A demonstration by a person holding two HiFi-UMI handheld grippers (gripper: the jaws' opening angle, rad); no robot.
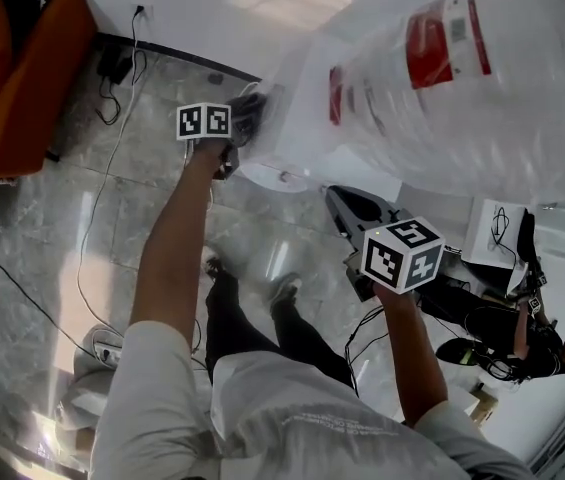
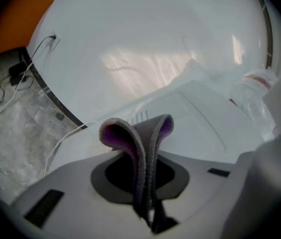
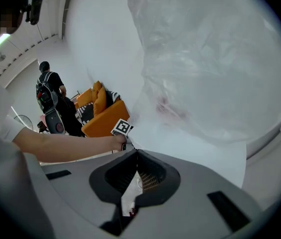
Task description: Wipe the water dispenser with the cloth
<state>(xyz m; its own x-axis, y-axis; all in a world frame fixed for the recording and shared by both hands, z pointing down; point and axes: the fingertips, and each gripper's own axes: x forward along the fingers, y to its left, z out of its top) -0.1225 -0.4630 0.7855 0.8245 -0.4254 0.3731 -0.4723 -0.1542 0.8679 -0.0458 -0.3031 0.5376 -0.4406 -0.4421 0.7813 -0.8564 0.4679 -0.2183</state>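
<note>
Only the left gripper view shows the grip plainly: the left gripper is pinching a grey cloth with a purple inner side, folded in a loop that stands up over its jaws. The white top of the water dispenser lies just beyond. The head view adds that the cloth is at the dispenser's left edge, below the film-wrapped bottle. The right gripper, jaws pressed together on nothing, is well apart from the cloth. Its view shows a person with a backpack far behind.
</note>
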